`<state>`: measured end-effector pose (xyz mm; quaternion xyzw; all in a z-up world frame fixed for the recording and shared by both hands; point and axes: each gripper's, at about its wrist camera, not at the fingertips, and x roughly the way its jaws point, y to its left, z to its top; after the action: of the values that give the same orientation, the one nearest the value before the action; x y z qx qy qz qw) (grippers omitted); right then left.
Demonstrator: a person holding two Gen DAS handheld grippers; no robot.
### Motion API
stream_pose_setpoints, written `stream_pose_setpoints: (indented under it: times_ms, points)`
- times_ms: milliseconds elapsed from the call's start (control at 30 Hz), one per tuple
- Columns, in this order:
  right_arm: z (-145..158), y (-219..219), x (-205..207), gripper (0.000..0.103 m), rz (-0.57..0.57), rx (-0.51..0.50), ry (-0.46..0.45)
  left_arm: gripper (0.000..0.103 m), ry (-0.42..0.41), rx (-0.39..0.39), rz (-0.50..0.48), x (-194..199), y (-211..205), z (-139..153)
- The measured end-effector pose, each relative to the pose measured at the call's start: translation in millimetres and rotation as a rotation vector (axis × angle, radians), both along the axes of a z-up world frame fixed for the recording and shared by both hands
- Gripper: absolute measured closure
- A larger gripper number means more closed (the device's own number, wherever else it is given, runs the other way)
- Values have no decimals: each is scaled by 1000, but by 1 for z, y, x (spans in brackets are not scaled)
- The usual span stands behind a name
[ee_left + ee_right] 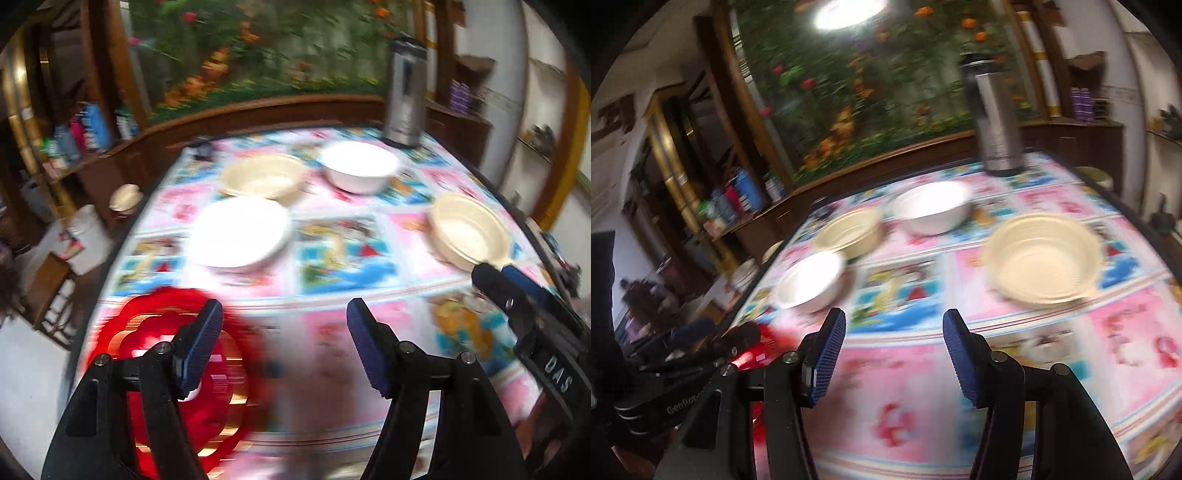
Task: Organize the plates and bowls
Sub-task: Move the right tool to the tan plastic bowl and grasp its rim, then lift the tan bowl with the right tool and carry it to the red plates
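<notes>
On the patterned tablecloth stand two cream bowls (262,177) (469,229), a white bowl (360,166) and a white shallow bowl (240,232). A red scalloped plate (177,369) lies at the near left, partly under my left gripper's (284,321) left finger. That gripper is open and holds nothing. My right gripper (894,332) is open too, above bare cloth, with the nearest cream bowl (1045,258) ahead to its right and the white shallow bowl (812,280) ahead to its left. Both views are blurred.
A tall steel thermos (404,92) stands at the table's far edge. Shelves with bottles (85,129) line the left wall. The table's left edge (110,258) drops to the floor, where a white bucket (90,236) stands. The other gripper shows at each view's side.
</notes>
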<state>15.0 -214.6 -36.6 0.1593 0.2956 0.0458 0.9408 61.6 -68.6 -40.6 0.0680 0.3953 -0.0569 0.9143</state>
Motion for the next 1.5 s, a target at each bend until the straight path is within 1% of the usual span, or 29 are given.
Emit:
stream_pose_setpoints:
  times_ms: [100, 267, 333, 433, 567, 733, 800, 867, 1033, 1133, 1167, 1233, 1267, 1333, 1400, 1500]
  points:
    - [-4, -40, -5, 43, -91, 17, 4, 34, 53, -2, -57, 3, -29, -11]
    - [-14, -96, -15, 42, -214, 45, 9, 34, 85, 54, -109, -3, -62, -27]
    - [-18, -113, -17, 41, -248, 62, 17, 34, 95, 58, -116, -2, -68, -27]
    - [-20, -127, -18, 41, -273, 83, 17, 34, 78, 65, -116, 2, -76, -21]
    - [-19, -133, -14, 41, -273, 63, 7, 34, 19, 78, -115, 11, -89, -6]
    - [-11, -136, 1, 39, -262, 3, 0, 34, 3, 56, -114, 39, -103, 5]
    - [-9, -140, 9, 36, -263, -26, -4, 34, 16, 38, -102, 53, -106, 6]
    - [-11, -144, 15, 31, -265, -33, -6, 34, 45, 11, -85, 69, -109, 4]
    - [-31, -160, 30, 31, -275, 3, 6, 34, 112, -23, -17, 103, -116, -10]
    - [-44, -164, 38, 30, -266, 31, 19, 34, 128, -35, -16, 111, -127, -16]
    - [-45, -163, 40, 30, -261, 27, 24, 34, 117, -29, -19, 113, -133, -18]
    - [-41, -162, 38, 30, -262, 18, -14, 34, 92, -8, -28, 113, -142, -21]
    - [-41, -162, 39, 27, -263, 9, -19, 34, 84, 7, -36, 113, -148, -23]
    - [-44, -161, 45, 27, -255, -4, -3, 34, 86, 21, -49, 114, -154, -26]
    - [-48, -163, 50, 27, -253, 7, 17, 34, 77, 27, -62, 111, -160, -29]
    - [-49, -165, 55, 27, -256, 20, 23, 34, 40, 44, -76, 107, -167, -28]
